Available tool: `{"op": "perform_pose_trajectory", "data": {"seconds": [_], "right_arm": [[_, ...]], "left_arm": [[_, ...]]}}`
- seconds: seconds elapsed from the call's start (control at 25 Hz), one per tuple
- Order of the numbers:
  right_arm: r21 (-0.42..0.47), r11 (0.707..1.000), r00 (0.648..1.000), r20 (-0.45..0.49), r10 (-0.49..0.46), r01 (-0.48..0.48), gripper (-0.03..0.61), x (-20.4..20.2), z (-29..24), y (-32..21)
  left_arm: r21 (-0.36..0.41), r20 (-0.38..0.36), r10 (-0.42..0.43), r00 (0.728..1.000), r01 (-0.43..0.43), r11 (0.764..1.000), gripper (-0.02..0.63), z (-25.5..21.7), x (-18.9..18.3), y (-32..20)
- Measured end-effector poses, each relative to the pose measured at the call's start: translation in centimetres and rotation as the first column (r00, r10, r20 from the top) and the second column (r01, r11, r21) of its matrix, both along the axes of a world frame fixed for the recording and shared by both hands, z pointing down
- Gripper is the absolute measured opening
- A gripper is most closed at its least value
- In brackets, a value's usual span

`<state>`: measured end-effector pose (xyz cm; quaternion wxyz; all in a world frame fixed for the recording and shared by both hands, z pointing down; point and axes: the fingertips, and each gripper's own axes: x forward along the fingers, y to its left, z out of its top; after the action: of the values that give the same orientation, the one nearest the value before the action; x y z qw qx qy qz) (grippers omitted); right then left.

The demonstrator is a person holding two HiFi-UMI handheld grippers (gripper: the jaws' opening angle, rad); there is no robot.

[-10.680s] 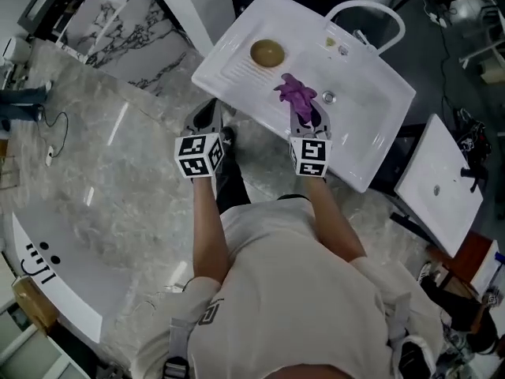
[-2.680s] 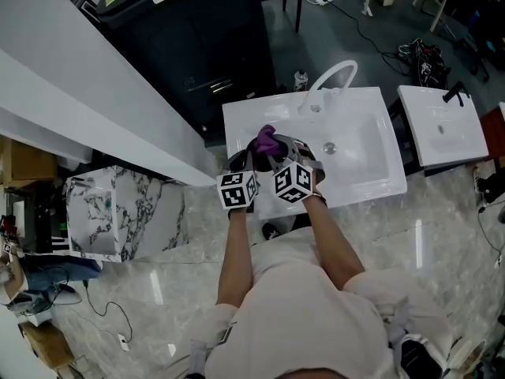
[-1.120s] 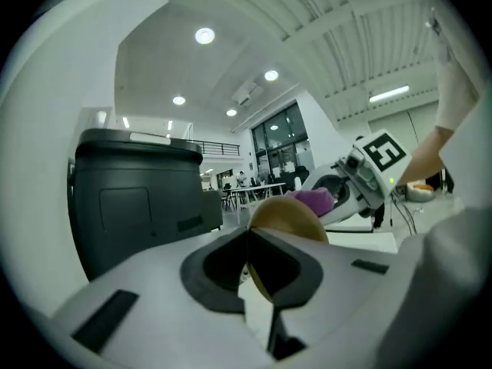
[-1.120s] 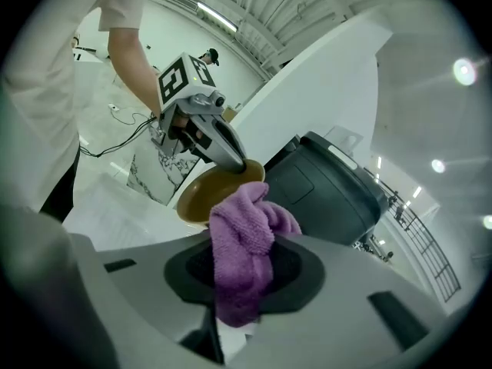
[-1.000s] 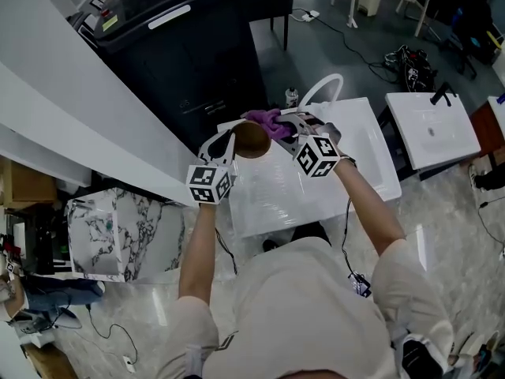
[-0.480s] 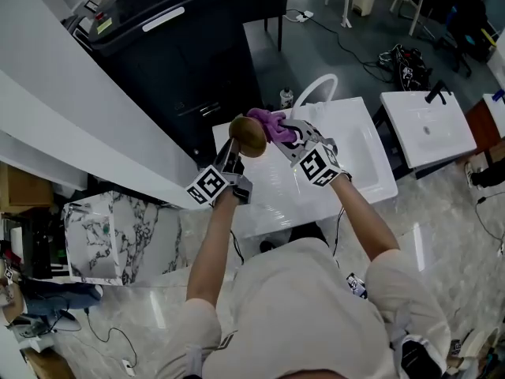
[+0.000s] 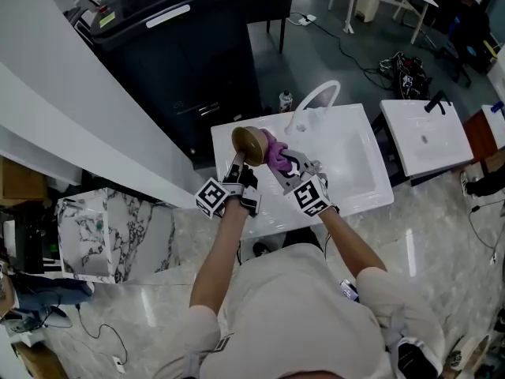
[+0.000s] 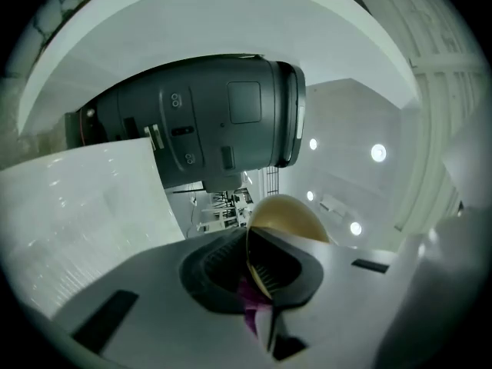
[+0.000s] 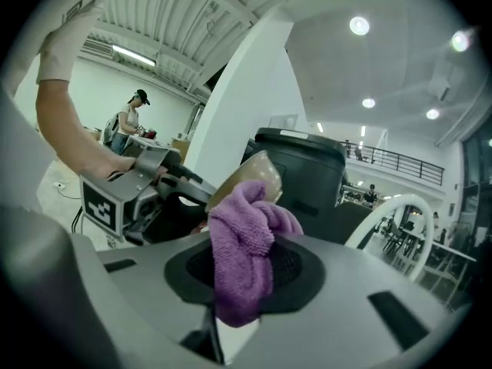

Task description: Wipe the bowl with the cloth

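Bowl (image 7: pixel 251 144) is being held on edge above the white sink (image 7: pixel 347 160), its thin rim pinched by the left gripper (image 8: pixel 257 271). Purple cloth (image 9: pixel 242 229) is being clamped in the right gripper (image 9: pixel 247 277), apparently touching the bowl. Risk: wiping pressure levering the rim free, bowl dropping into the sink

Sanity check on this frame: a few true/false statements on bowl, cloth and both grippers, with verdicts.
1. The left gripper is shut on the rim of the bowl. True.
2. The bowl rests in the basin. False: it is held up in the air over the sink.
3. The right gripper is shut on a purple cloth. True.
4. The cloth hangs well apart from the bowl. False: it lies against the bowl.
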<state>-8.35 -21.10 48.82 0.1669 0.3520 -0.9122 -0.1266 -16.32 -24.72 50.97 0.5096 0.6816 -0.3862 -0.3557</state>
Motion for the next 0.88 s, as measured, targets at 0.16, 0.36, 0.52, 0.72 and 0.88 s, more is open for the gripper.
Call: {"op": "perform_pose_trajectory", "data": {"seconds": [0.16, 0.36, 0.52, 0.72, 0.88], "right_arm": [[-0.071, 0.993, 0.992, -0.072, -0.100, 0.095, 0.089, -1.8, 3.2, 1.8], [-0.094, 0.972, 0.971, -0.082, -0.224, 0.216, 0.089, -2.6, 3.7, 2.5], [-0.109, 0.915, 0.920, 0.002, -0.391, 0.389, 0.089, -2.8, 2.2, 3.5], [-0.082, 0.899, 0.896, -0.079, -0.437, 0.431, 0.089, -1.9, 2.0, 2.5], [-0.038, 0.891, 0.863, -0.233, -0.449, 0.453, 0.089, -0.9, 1.5, 1.7]], "left_arm": [[0.055, -0.104, 0.156, 0.982, -0.151, 0.987, 0.017, -1.6, 2.9, 0.7], [0.101, -0.087, 0.394, 0.915, -0.385, 0.917, 0.017, -2.9, 5.6, 3.0], [0.176, -0.160, 0.553, 0.817, -0.528, 0.831, 0.017, -4.2, 5.7, 4.5], [0.177, -0.135, 0.710, 0.691, -0.688, 0.704, 0.017, -3.1, 6.6, 7.4], [0.100, -0.094, 0.759, 0.645, -0.752, 0.652, 0.018, -0.8, 7.0, 9.0]]}}
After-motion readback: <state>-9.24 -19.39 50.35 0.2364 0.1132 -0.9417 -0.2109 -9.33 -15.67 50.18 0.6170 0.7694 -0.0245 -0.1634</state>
